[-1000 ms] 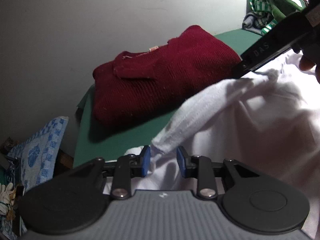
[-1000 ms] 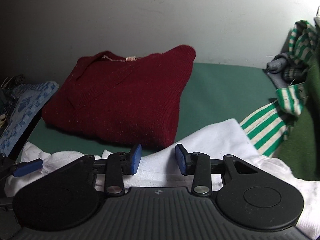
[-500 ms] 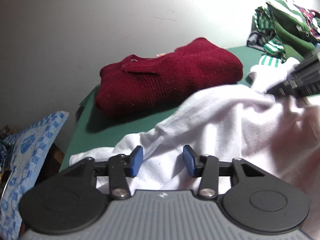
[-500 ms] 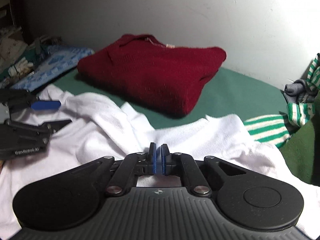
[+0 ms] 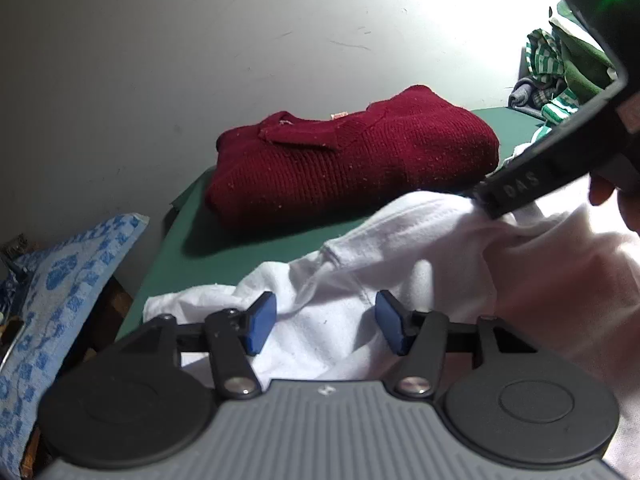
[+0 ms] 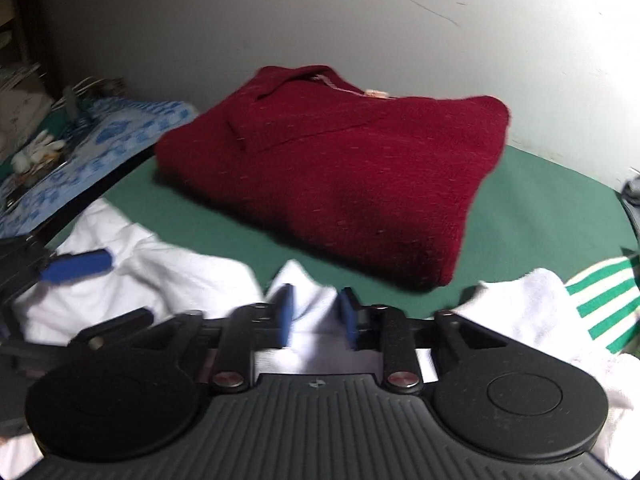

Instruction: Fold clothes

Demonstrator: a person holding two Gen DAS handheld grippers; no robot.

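1. Two blue pads of the left gripper (image 5: 322, 322) stand spread wide and are opening. A loose ridge of the white garment (image 5: 400, 240) lies between them, and neither pad presses on it.
2. The right gripper (image 6: 316, 316) has a narrow gap between its pads. Its jaws are easing open. A raised fold of the white garment fills that gap and touches both pads, so the fold is pinched.
3. Seen from the left gripper, the right one comes in from the upper right. Its tip sits on a pulled-up peak of the white cloth, and a hand (image 5: 620, 208) is behind it.
4. The rest of the white garment lies crumpled just ahead of both tools on the green table (image 5: 240, 248).
5. Beyond it, straight ahead, a folded red sweater (image 5: 352, 160) lies flat on the green surface, apart from the white cloth.
6. To the left of the left gripper, off the table's edge, lies a blue patterned cloth (image 5: 68, 272).
7. Far right of both tools, green-and-white striped clothes (image 5: 548, 56) are heaped by the wall (image 5: 160, 60).
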